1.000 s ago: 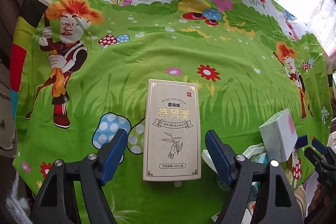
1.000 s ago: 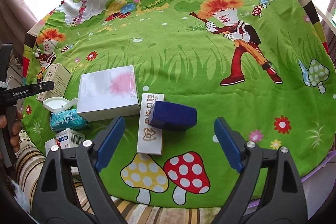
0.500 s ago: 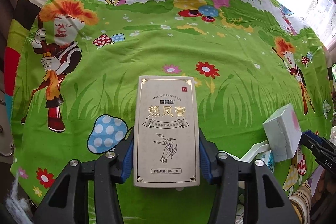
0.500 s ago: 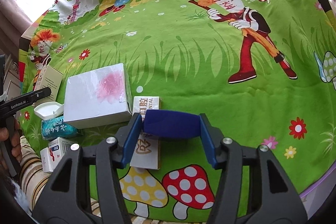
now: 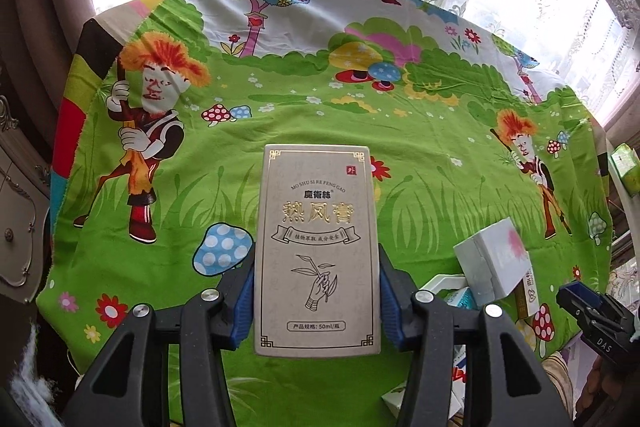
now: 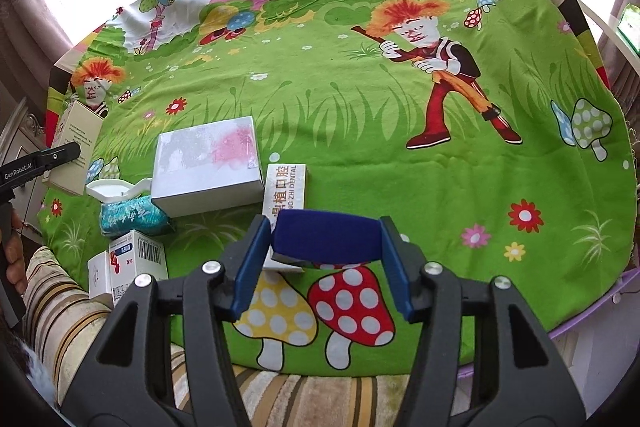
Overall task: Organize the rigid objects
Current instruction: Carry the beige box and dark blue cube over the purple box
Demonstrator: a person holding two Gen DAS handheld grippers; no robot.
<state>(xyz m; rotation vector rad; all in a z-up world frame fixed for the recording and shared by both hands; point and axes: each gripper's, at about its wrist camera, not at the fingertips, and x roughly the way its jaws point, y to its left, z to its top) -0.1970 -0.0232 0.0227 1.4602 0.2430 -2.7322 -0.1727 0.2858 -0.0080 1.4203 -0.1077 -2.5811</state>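
While both grippers are clamping, left gripper (image 5: pixel 316 301) holding the beige gold-printed carton (image 5: pixel 318 247) and right gripper (image 6: pixel 326 259) the dark-blue rectangular box (image 6: pixel 326 237), each is needing a clear placing spot

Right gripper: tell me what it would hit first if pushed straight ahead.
Holding the blue box, the right gripper would probably meet the white dental box just beyond; depth is hard to judge.

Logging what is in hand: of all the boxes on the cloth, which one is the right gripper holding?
The dark blue box, clamped between the right gripper's fingers. It is the only solid blue one; the white box with the pink blotch and the dental box lie behind it.
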